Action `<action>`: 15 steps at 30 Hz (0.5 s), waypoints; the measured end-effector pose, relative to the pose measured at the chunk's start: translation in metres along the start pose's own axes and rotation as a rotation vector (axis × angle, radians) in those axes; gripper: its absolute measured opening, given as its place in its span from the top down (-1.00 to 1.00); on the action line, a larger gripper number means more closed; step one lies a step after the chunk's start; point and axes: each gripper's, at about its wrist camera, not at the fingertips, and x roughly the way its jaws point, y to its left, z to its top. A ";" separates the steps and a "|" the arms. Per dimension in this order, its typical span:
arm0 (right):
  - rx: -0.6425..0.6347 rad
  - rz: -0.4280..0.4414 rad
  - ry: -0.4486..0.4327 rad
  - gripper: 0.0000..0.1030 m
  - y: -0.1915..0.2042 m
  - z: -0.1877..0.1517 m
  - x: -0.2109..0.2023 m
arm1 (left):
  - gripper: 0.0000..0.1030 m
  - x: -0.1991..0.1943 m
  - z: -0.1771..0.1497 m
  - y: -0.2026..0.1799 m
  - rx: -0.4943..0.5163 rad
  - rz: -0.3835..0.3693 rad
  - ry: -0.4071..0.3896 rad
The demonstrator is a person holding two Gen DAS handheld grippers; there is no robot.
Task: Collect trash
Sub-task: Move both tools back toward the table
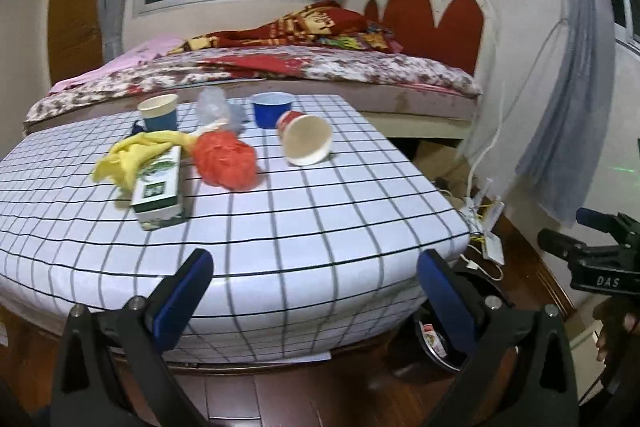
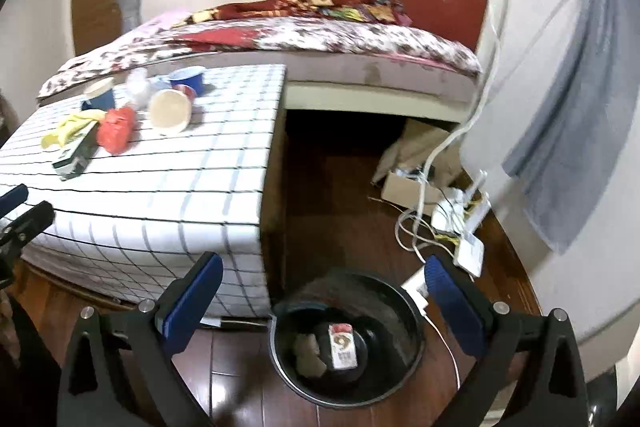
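Still plenty of trash on the surface point(image 1: 280, 227): green box point(image 1: 158, 191) toward the left edge, near side of the cluster; yellow wrapper point(image 1: 128, 155) partly under its far end; red bag point(image 1: 226, 163) just beside the box; tipped cup point(image 1: 306, 141) lying on its side, mouth facing the near edge. Toward the far edge: blue cup point(image 1: 160, 113) upright, clear plastic point(image 1: 214, 107), blue bowl point(image 1: 272, 109).

Bin point(image 2: 348, 339) on the floor off the surface's near right corner, holding a small carton point(image 2: 342, 345) and a brownish scrap.

Left gripper point(image 1: 316, 267) wide open, empty, over the near edge, facing the cluster. Right gripper point(image 2: 324, 279) wide open, empty, above the bin.

Judgement: a drop looks complete; next pick is pending. The box is the nearest item and rigid, so a good left-gripper target: close across its narrow width, not its length, and lift clear so the wrapper does not drag along. The red bag will crush; pinch a bunched fold. The tipped cup may roll, so take it by the rim wall. Carry over the near right corner and release low over the bin.

Surface: white cloth with a dark grid, draped over the edges. Room: bed point(image 1: 280, 75) along the far edge, red headboard, window, grey curtains, wood floor, cables and a white box by the wall.
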 end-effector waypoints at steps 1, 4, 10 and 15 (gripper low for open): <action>0.002 0.010 -0.003 -0.98 0.003 0.001 0.002 | -0.98 0.000 0.000 0.003 0.002 0.008 -0.003; 0.009 0.033 -0.001 -0.98 0.013 0.001 0.010 | -0.98 0.003 0.001 0.008 0.005 0.037 -0.004; -0.017 0.084 0.005 -0.98 0.038 0.005 0.025 | -0.98 0.007 0.005 0.026 -0.019 0.086 -0.005; -0.034 0.119 -0.003 -0.98 0.053 0.014 0.036 | -0.98 0.016 0.008 0.036 -0.030 0.124 -0.004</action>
